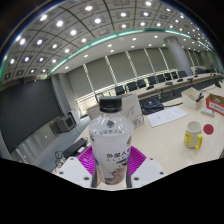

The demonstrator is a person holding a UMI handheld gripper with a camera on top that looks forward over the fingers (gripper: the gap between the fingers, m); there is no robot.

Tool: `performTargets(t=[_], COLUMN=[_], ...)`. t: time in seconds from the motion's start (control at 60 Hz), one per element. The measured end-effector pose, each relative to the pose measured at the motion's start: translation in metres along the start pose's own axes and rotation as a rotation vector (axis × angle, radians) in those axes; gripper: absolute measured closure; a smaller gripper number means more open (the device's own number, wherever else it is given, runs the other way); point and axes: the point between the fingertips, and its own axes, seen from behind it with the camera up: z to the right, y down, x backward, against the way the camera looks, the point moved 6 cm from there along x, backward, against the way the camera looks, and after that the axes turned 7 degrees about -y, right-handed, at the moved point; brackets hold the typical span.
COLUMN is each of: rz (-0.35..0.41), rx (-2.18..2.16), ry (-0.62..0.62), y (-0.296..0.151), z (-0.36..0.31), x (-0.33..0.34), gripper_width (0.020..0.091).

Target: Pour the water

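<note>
A clear plastic water bottle (109,140) with a black cap and a white printed label stands upright between my fingers, lifted above the table. My gripper (110,163) is shut on the bottle, with the purple pads (85,160) pressing on its lower body from both sides. To the right, beyond the fingers, a pale yellow cup (194,135) stands on the white table (160,140).
A red-and-white box (213,101) lies on the table at the far right, past the cup. Black office chairs (152,103) and desks stand behind. Dark panels and windows line the far wall of the room.
</note>
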Motion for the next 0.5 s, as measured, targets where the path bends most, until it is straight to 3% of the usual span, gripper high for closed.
performTargets(t=[0.15, 0.233, 0.5], rz=[0.105, 0.165, 0.267], rx=[-0.382, -0.643, -1.326], ry=[-0.091, -0.141, -0.233], y=[-0.068, -0.09, -0.1], z=[0.022, 0.067, 0.158], x=[-0.001, -0.015, -0.036], gripper_width=[0.0717, 0.0719, 0.0718])
